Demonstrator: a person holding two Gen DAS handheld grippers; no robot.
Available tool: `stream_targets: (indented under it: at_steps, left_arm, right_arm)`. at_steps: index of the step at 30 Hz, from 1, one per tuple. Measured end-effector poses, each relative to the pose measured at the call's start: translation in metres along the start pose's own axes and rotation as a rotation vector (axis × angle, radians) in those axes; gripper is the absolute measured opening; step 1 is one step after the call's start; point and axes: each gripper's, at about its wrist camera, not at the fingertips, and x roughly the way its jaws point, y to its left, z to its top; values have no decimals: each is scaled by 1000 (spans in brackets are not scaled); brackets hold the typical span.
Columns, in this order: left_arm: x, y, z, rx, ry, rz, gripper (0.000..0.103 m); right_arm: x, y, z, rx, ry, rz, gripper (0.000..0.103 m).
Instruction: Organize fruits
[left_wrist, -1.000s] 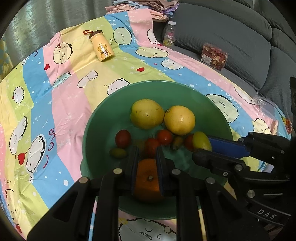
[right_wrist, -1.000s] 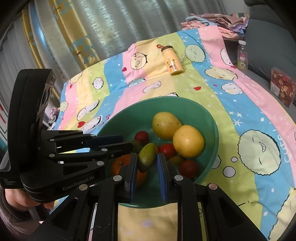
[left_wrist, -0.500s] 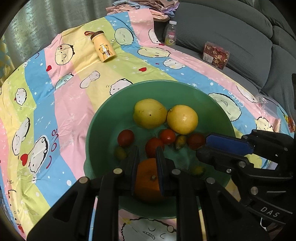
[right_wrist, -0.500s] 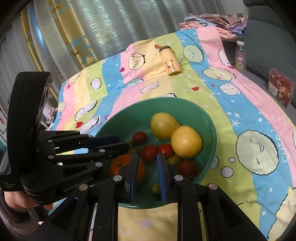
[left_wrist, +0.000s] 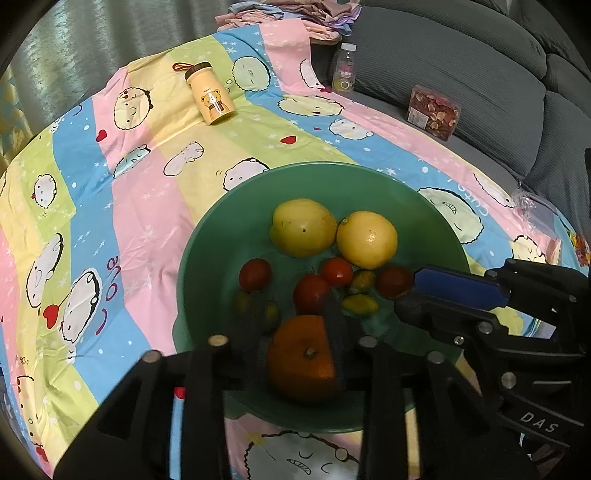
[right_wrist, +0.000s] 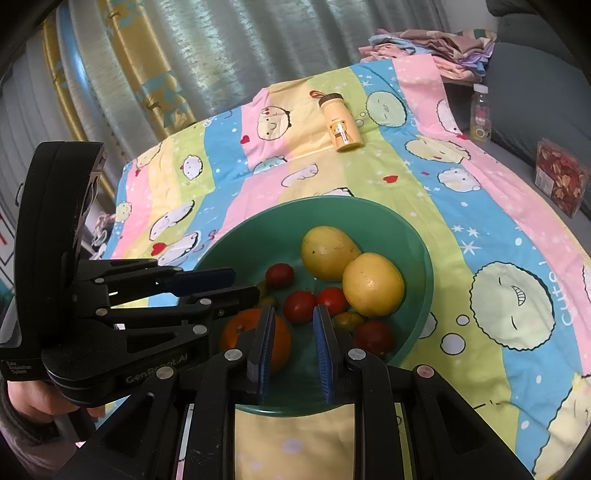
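A green bowl (left_wrist: 221, 240) (right_wrist: 417, 247) on a striped cartoon sheet holds two big yellow fruits (left_wrist: 303, 227) (right_wrist: 373, 284), several red tomatoes (left_wrist: 255, 274) (right_wrist: 300, 306) and small green-yellow fruits (left_wrist: 360, 304). My left gripper (left_wrist: 295, 314) is low over the bowl's near side, its jaws wide on either side of an orange (left_wrist: 301, 356) (right_wrist: 240, 328) that sits in the bowl. My right gripper (right_wrist: 293, 312) is open and empty above the bowl's near rim; it also shows in the left wrist view (left_wrist: 458, 295).
A yellow bear-print flask (left_wrist: 210, 94) (right_wrist: 340, 123) lies on the far sheet. A small drink bottle (left_wrist: 343, 70) and a clear box of dried fruit (left_wrist: 434, 112) stand on the grey sofa at the right. Folded clothes (right_wrist: 432, 46) lie at the back.
My right gripper let go of the small green-yellow fruit, which now lies in the bowl, and drew back. My left gripper's jaws spread off the orange.
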Motion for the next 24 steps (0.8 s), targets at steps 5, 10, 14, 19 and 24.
stream_targets:
  at_steps: [5, 10, 14, 19, 24]
  left_arm:
    - [-5, -1, 0, -5, -8, 9, 53]
    - [-15, 5, 1, -34, -24, 25, 69]
    - [-28, 11, 2, -64, -43, 54, 88]
    - [-45, 17, 1, -107, -62, 73, 102]
    - [-65, 26, -1, -194, -81, 43, 102]
  right_arm:
    - [-1, 1, 1, 0, 9, -22, 25]
    - [-7, 0, 3, 4, 4, -47, 41]
    - [-15, 3, 6, -25, 6, -87, 55]
    - [-29, 8, 13, -66, 1, -147, 72]
    - [-42, 14, 17, -97, -3, -191, 79]
